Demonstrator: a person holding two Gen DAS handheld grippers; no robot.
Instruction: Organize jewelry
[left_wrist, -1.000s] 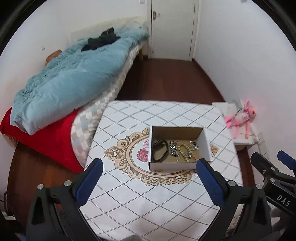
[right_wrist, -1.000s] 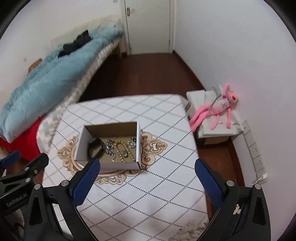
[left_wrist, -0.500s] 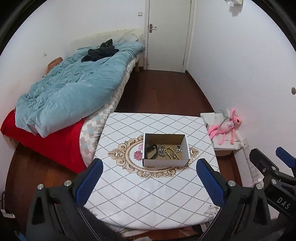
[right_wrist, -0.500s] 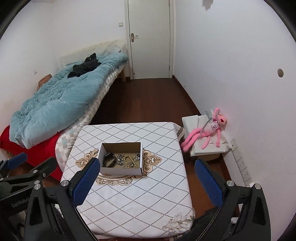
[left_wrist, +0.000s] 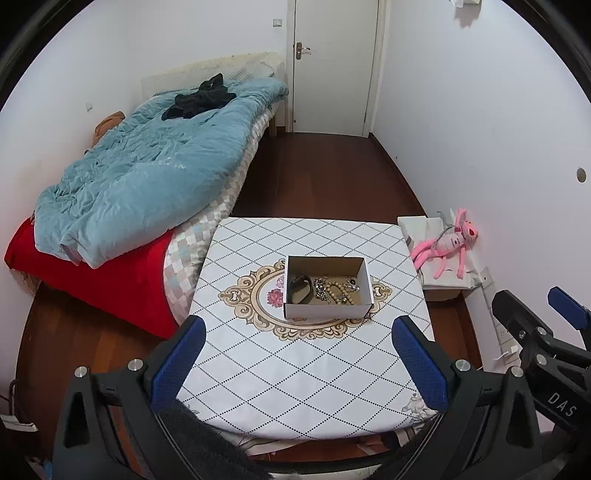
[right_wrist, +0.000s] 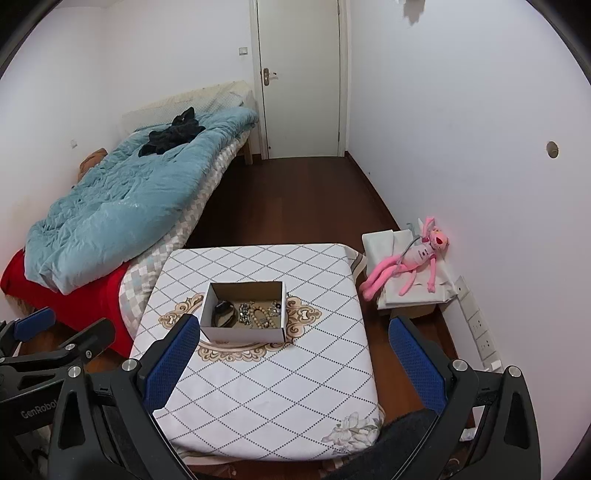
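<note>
Left wrist view: cardboard box (left_wrist: 327, 287) of jewelry (left_wrist: 334, 290) sits mid-frame on the patterned bench (left_wrist: 310, 369). Both the left gripper (left_wrist: 299, 360) and right gripper (right_wrist: 291, 354) hang low in frame, jaws wide open, holding nothing. Bed (left_wrist: 147, 177) upper left.

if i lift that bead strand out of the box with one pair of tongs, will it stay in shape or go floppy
Probably floppy: the bead strand lies in a loose curve on the floor of the cardboard box, so it would likely sag and dangle from the pinch point. The round beads may slip between the pads. It lies close against the metal chains, so it might drag them along.
</note>
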